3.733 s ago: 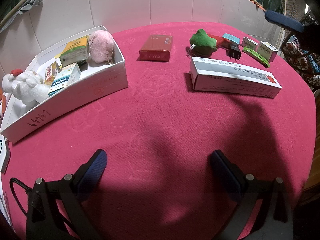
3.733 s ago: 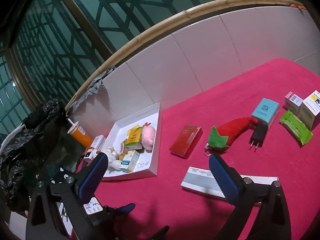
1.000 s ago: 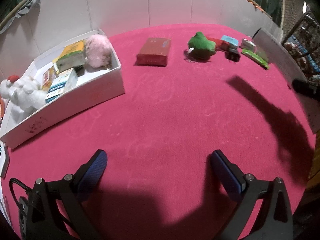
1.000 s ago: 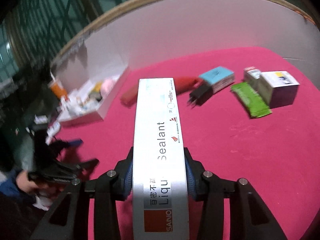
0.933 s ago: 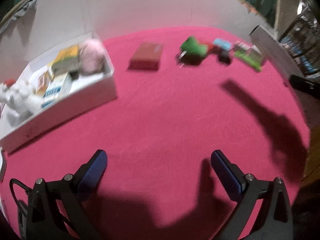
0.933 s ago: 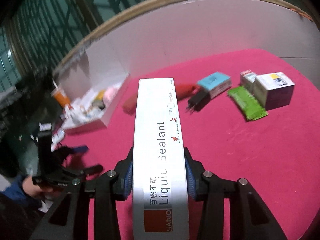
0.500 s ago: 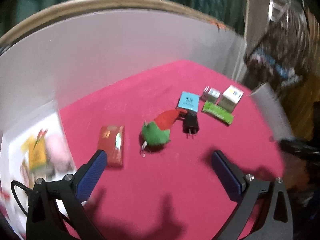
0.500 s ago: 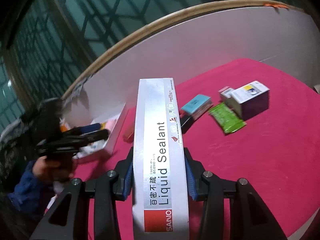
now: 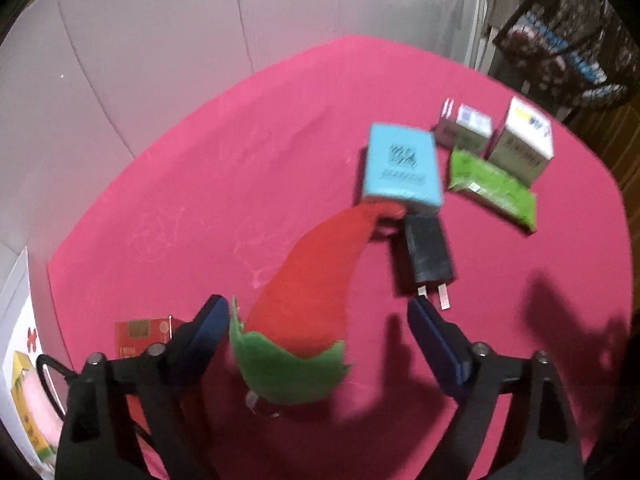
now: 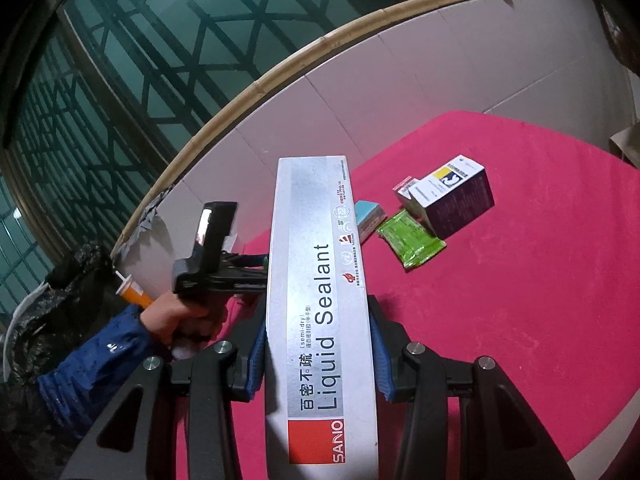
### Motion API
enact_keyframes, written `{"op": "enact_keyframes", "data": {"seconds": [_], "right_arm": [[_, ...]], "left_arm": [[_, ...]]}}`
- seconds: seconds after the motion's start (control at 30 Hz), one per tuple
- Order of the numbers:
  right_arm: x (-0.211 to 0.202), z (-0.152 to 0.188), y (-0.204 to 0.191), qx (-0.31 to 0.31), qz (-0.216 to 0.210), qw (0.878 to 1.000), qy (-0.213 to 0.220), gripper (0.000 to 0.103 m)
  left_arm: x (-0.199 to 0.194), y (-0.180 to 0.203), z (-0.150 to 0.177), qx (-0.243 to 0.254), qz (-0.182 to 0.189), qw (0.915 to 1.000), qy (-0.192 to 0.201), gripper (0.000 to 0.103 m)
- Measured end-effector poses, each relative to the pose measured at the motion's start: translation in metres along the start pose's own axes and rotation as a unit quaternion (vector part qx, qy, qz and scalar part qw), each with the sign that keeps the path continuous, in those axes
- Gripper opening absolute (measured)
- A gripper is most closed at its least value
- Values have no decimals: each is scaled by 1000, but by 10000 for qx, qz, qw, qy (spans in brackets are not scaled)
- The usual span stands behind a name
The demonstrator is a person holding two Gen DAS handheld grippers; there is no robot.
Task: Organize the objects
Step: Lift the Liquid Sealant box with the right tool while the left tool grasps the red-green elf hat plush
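Sealant box aloft, plush chili next

The right tongs (image 10: 316, 354) pinch the stiff, light sealant box (image 10: 320, 312) above the bench (image 10: 540, 280); the left tongs (image 9: 316, 332) hover spread around the soft chili plush (image 9: 308, 292), beside the black charger (image 9: 428, 254); grip its green cap.

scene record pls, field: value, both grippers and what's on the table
left gripper: open, fingers either side of the red and green plush, not closed on it
right gripper: shut on the Liquid Sealant box, held off the table
red tablecloth: teal box, black charger, green packet, two small cartons
left edge: white tray, partly in view
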State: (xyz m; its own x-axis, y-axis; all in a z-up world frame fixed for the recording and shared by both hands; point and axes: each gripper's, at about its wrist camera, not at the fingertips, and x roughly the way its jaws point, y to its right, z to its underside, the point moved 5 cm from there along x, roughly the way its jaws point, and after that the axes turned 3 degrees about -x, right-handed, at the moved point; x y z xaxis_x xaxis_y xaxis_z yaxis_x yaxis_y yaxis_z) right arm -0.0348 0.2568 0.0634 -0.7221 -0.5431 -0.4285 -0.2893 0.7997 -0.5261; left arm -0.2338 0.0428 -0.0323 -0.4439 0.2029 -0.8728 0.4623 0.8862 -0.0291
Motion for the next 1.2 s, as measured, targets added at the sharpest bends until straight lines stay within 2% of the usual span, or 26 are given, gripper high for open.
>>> {"op": "enact_keyframes", "data": {"seconds": [0.07, 0.13, 0.2, 0.23, 0.27, 0.33, 0.53, 0.67, 0.8, 0.97, 1.2], "right_arm": [[0, 1, 1, 1, -2, 10000, -13, 47], [1, 1, 2, 24, -15, 10000, -4, 47], [1, 2, 2, 98, -108, 9999, -15, 47], [1, 2, 2, 115, -129, 9998, -20, 47], [2, 3, 1, 101, -114, 9999, -17, 47], [2, 3, -4, -5, -39, 10000, -21, 47], [8, 0, -18, -196, 148, 9997, -25, 47], [11, -2, -26, -251, 223, 9994, 25, 47], [12, -5, -35, -339, 287, 9990, 86, 47], [18, -9, -48, -395, 288, 9988, 83, 47], [30, -8, -75, -631, 206, 9978, -26, 47]], "left_arm": [[7, 0, 3, 54, 17, 9999, -113, 74], [8, 0, 3, -22, 182, 9998, -81, 69], [8, 2, 3, -64, 225, 9997, -52, 60], [7, 3, 3, -64, 200, 9998, -23, 47], [6, 4, 3, -78, 208, 9998, 3, 45], [1, 8, 5, -191, 311, 9993, 101, 43], [-41, 20, 23, -335, 435, 9955, 766, 41], [-79, 37, 35, -516, 350, 9896, 1299, 41], [-106, 46, 44, -746, 438, 9829, 1623, 41], [-126, 41, 52, -900, 370, 9780, 1845, 41], [-151, 8, 69, -1328, 296, 9689, 2065, 41]]}}
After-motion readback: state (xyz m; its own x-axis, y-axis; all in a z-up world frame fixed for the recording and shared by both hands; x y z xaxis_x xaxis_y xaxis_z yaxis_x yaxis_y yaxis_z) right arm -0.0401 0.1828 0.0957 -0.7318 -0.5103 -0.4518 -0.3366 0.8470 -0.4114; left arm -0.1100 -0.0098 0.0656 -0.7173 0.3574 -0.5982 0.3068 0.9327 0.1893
